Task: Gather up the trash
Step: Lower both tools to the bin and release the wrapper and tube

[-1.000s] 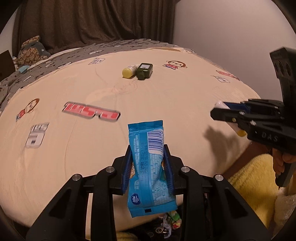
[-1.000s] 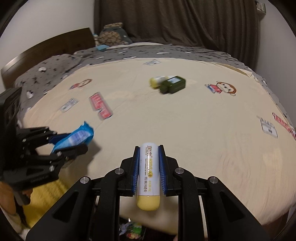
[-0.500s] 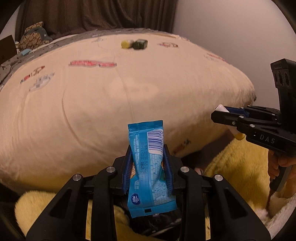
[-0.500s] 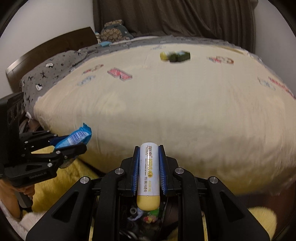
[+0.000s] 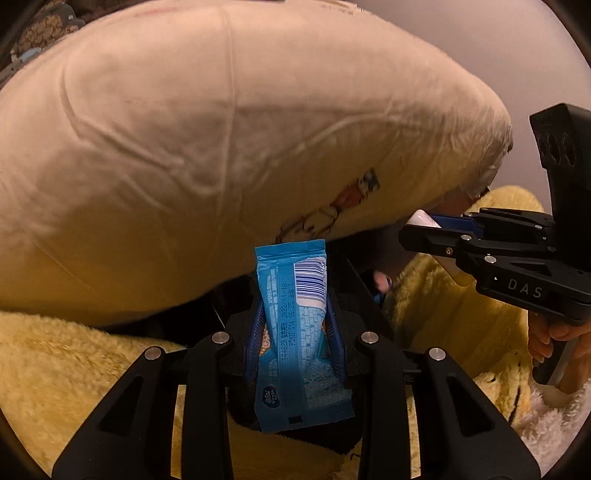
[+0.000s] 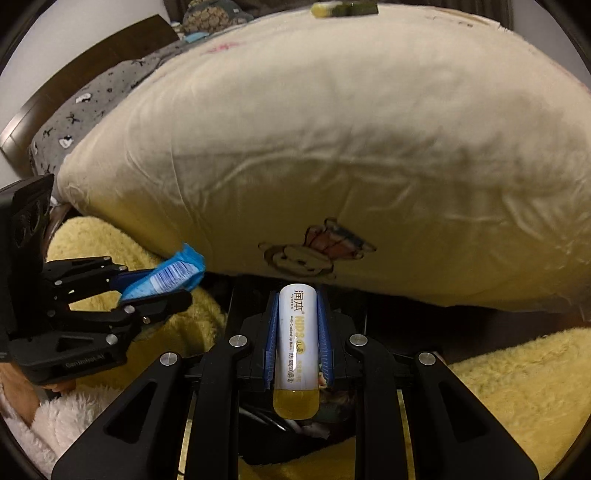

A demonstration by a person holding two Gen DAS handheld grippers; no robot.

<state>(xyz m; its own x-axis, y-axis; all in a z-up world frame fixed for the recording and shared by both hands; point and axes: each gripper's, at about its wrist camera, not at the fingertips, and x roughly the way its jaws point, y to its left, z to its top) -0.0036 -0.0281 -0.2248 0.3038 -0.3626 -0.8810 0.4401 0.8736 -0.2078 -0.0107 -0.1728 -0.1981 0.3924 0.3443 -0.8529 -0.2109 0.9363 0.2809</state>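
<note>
1. Filling most of both views, the bed (image 6: 332, 147) bulges under a cream quilt of soft, creased cotton printed with cartoon monkeys; a fluffy yellow blanket (image 5: 74, 362) lies below its edge.
2. Beneath both grippers sits a dark opening, seemingly a trash bin (image 6: 295, 435), its contents too dim to name.
3. The left gripper (image 5: 295, 332) is clamped on a blue snack wrapper (image 5: 295, 332), gripped across its middle. I judge it light, thin, crinkly and slippery, so a mid-body pinch suits it.
4. The right gripper (image 6: 297, 339) is clenched around a lip-balm tube (image 6: 297, 343), white with a yellow cap. It looks rigid, smooth and light; gripping its round sides risks roll-out.
5. Far up the quilt, a small yellow and dark-green item (image 6: 343, 8) remains, blurred.
</note>
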